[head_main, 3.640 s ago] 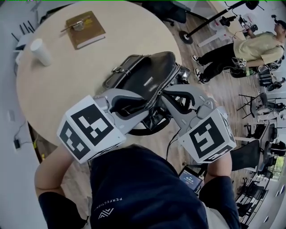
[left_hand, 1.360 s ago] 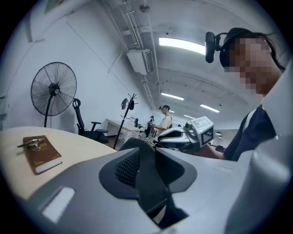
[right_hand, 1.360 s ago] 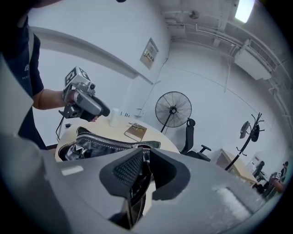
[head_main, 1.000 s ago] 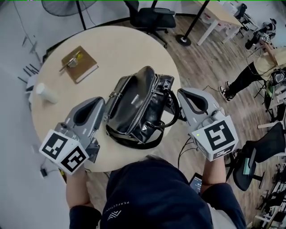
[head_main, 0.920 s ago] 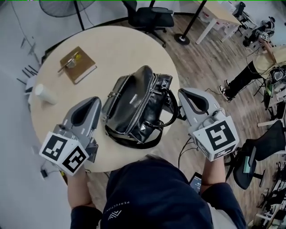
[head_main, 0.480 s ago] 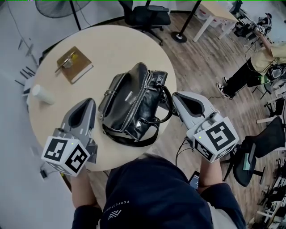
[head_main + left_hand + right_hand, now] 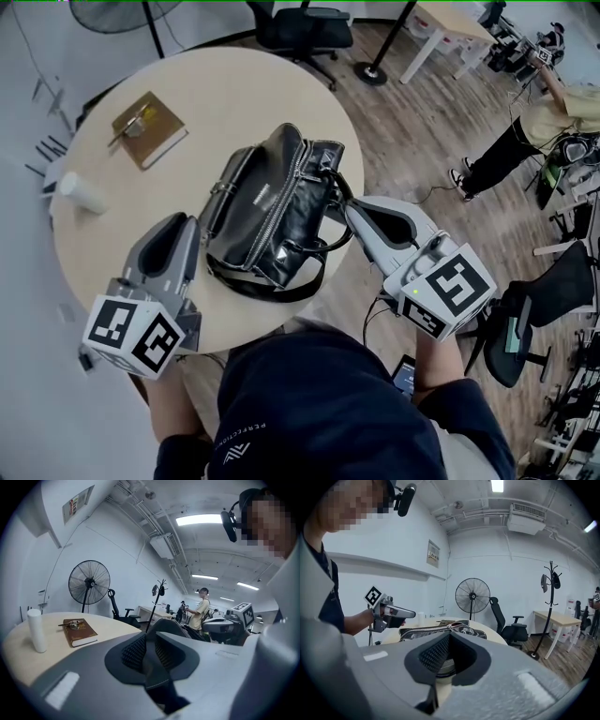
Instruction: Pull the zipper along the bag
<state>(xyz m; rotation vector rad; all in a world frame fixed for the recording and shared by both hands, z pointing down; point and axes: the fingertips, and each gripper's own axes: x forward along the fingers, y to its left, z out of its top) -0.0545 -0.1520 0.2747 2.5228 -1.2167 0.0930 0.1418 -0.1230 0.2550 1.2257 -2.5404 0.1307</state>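
Bag (image 7: pixel 262 216) sits between our two tools, off both tips. Left gripper (image 7: pixel 180 225) jaws just opened a crack, empty; right gripper (image 7: pixel 354 214) closed, empty. Soft, slick leather we'd guess: brace body, pinch zipper (image 7: pixel 289 187) pull.

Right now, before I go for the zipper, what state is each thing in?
bag: standing on the table, zipper side up
zipper: looks closed along its visible length
left gripper: fingers slightly apart, just been opening, nothing between them
right gripper: fingers shut, nothing gripped
book: closed, lying flat
cup: upright
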